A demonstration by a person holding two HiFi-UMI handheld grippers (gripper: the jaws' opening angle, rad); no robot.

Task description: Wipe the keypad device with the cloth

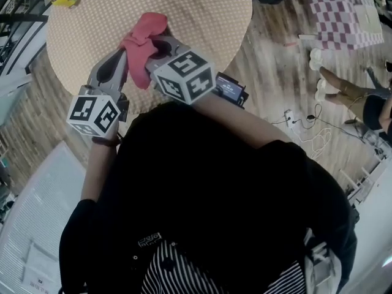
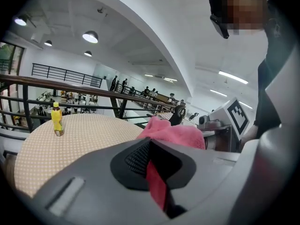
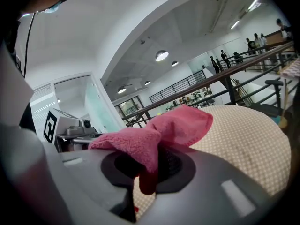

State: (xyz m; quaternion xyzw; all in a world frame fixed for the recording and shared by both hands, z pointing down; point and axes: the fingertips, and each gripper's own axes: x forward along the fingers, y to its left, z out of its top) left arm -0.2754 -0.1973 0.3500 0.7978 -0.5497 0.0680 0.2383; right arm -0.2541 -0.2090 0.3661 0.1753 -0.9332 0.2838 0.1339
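- While left gripper (image 2: 157, 184) and right gripper (image 3: 147, 172) both pinch the cloth (image 1: 144, 32) between closed fingers (image 3: 197, 191), opposing pulls could yank it free.
- Bunched folds might wipe the keypad device (image 1: 229, 87) poorly.

A round beige dotted worktop (image 1: 202, 17) stands on a pale wood-plank floor (image 1: 275, 72); above a dark railing (image 2: 70, 86), round lamps (image 2: 90, 36) light a white arched ceiling (image 2: 154, 27)
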